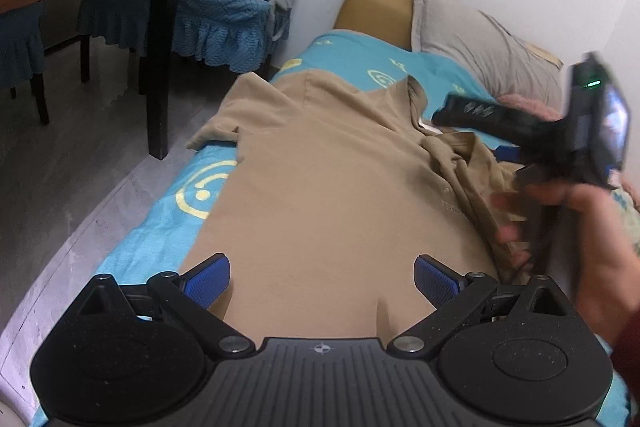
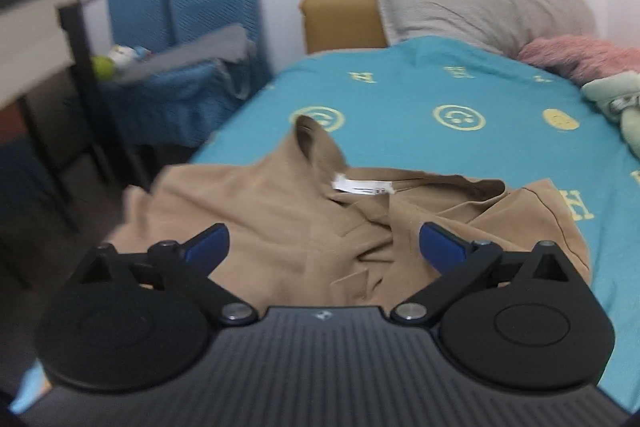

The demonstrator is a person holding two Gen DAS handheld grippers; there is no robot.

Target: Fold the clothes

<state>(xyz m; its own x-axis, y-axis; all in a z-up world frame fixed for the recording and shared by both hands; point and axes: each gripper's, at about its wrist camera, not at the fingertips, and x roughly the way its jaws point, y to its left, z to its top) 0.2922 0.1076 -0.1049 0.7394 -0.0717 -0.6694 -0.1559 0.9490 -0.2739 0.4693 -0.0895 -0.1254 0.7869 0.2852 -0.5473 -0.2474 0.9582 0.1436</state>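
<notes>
A tan shirt (image 1: 332, 171) lies spread on the turquoise bed sheet (image 1: 160, 223), its collar end bunched toward the pillow. My left gripper (image 1: 322, 281) hovers over the shirt's near part, jaws wide apart with only flat cloth below. In the right wrist view the same tan shirt (image 2: 280, 223) shows a white neck label (image 2: 362, 185) and crumpled folds. My right gripper (image 2: 323, 247) stands open above those folds, nothing between its blue pads. In the left wrist view the right gripper (image 1: 516, 137) appears blurred at the right, held by a hand (image 1: 576, 211).
A grey pillow (image 2: 480, 3) and a tan headboard (image 2: 340, 19) lie at the far end of the bed. A pink fluffy item (image 2: 580, 57) and a pale green cloth (image 2: 616, 99) sit at the right. Blue-covered chairs (image 1: 224, 23) and a black post (image 1: 164, 39) stand left, over grey floor.
</notes>
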